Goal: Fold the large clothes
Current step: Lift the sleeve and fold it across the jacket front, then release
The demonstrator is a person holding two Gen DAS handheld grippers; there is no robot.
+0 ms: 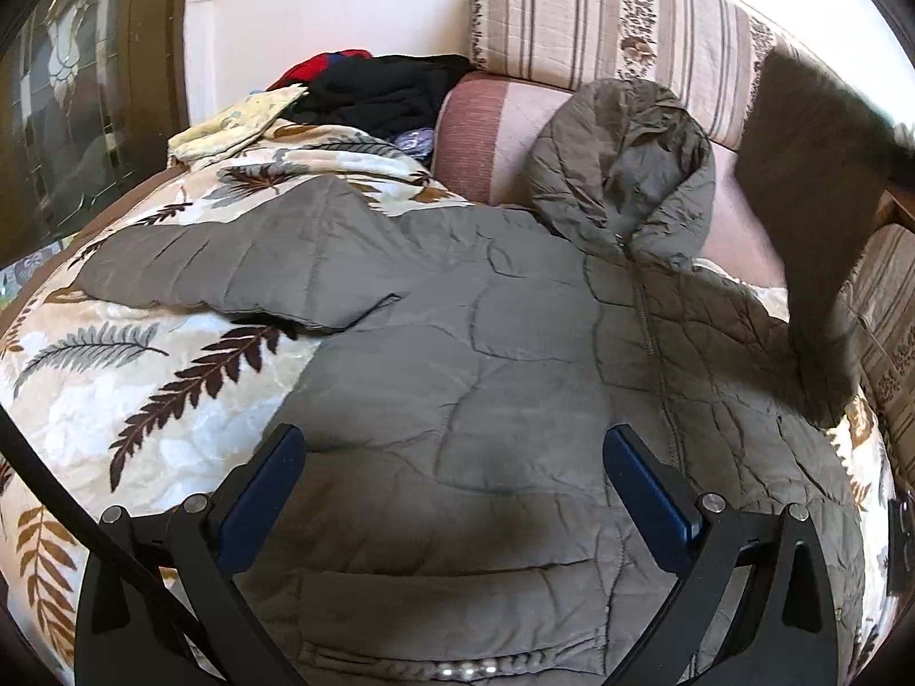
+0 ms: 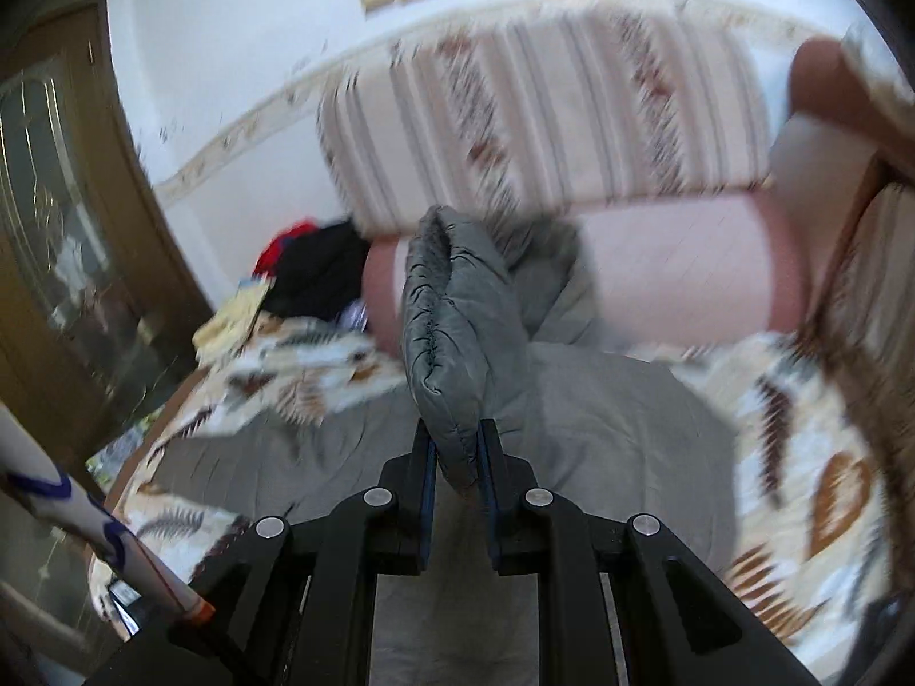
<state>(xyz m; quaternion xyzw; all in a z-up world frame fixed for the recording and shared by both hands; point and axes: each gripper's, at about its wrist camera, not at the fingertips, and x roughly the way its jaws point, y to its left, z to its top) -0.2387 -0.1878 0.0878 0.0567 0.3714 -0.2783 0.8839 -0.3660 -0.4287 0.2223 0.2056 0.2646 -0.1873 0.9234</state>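
Right hand-held gripper (image 2: 457,446) pinches the jacket's sleeve cuff (image 2: 446,343); left hand-held gripper (image 1: 454,457) spread above jacket (image 1: 486,343), clothes pile (image 1: 377,86) behind.

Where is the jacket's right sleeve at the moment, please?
The right gripper holds the sleeve lifted above the jacket spread on the leaf-print blanket; in the left wrist view it hangs at right.

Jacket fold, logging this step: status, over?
Left gripper open, hovering over jacket body. Right gripper shut on sleeve, lifted. Other sleeve spread on blanket. Clothes pile behind, not blocking.
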